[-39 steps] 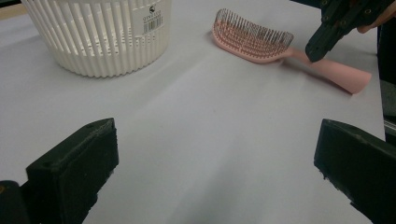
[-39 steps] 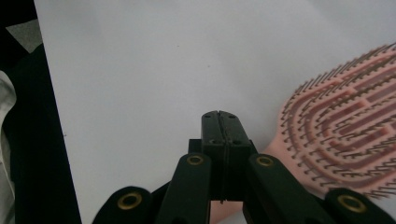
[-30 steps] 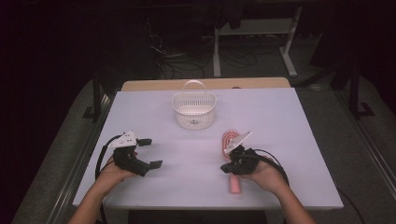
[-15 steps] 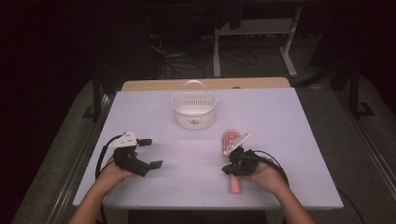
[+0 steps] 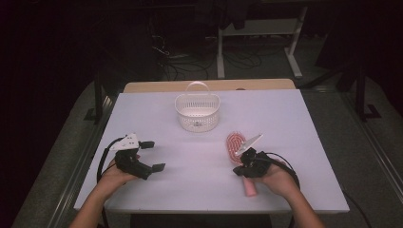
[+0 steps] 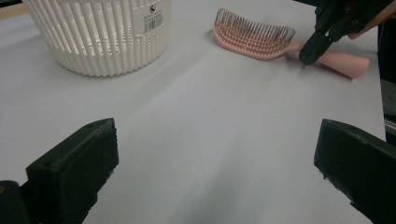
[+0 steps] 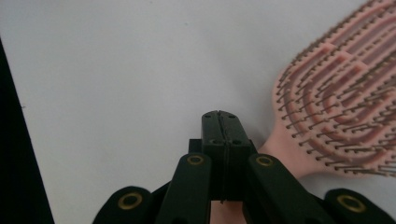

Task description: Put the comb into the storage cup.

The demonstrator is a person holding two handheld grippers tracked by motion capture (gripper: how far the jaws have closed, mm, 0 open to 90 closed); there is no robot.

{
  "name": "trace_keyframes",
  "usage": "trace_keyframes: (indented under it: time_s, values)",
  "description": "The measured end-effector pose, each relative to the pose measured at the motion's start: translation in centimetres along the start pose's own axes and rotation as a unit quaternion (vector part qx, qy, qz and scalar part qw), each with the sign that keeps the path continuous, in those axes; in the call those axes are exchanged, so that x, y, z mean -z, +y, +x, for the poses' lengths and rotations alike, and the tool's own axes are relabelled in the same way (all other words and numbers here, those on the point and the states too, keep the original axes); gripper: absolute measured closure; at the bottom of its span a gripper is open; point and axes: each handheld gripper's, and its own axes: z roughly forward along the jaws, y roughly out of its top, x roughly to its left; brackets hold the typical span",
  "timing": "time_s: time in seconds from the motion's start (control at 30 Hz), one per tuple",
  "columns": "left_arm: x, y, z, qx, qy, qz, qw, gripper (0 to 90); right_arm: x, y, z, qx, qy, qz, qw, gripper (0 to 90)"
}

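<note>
Right claw is pressed together at the neck of the pink hairbrush, whose bristled head lies just right of its tips; I judge nothing is pinched, so lifting leaves it on the tabletop; left claw gapes wide, well apart.

A: Eyes on the counter, a pale lilac-white top with a strip of wood showing along its far edge.

B: And what's lying on it?

A: A white slatted basket with a hoop handle, standing upright near the far edge, about midway across. That's our landmark.

B: Anything nearer than the basket?

A: A pink hairbrush, on the person's side of the basket and off to its right, well apart from it. It lies flat, bristles up, head toward the basket, handle pointing away from it.
</note>
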Motion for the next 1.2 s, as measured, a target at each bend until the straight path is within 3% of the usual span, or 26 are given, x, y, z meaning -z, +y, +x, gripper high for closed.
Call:
trace_keyframes:
  time_s: [0.4, 0.77, 0.97, 1.2]
  values:
    - [0.1, 0.0, 0.0, 0.001, 0.0, -0.001, 1.0, 0.0, 1.4, -1.7, -1.8, -0.03, -0.029, 0.002, 0.9992, 88.8]
    - [0.1, 0.0, 0.0, 0.0, 0.001, -0.002, 1.0, 0.0, 2.7, -3.3, -3.9, -0.059, -0.062, 0.005, 0.9963, 88.8]
    - [0.1, 0.0, 0.0, 0.0, 0.001, -0.001, 1.0, 0.0, 3.4, -4.0, -4.9, -0.072, -0.068, -0.001, 0.9951, 88.8]
    - [0.1, 0.0, 0.0, 0.0, 0.0, -0.001, 1.0, 0.0, 3.5, -4.2, -5.2, -0.074, -0.064, -0.005, 0.9952, 88.8]
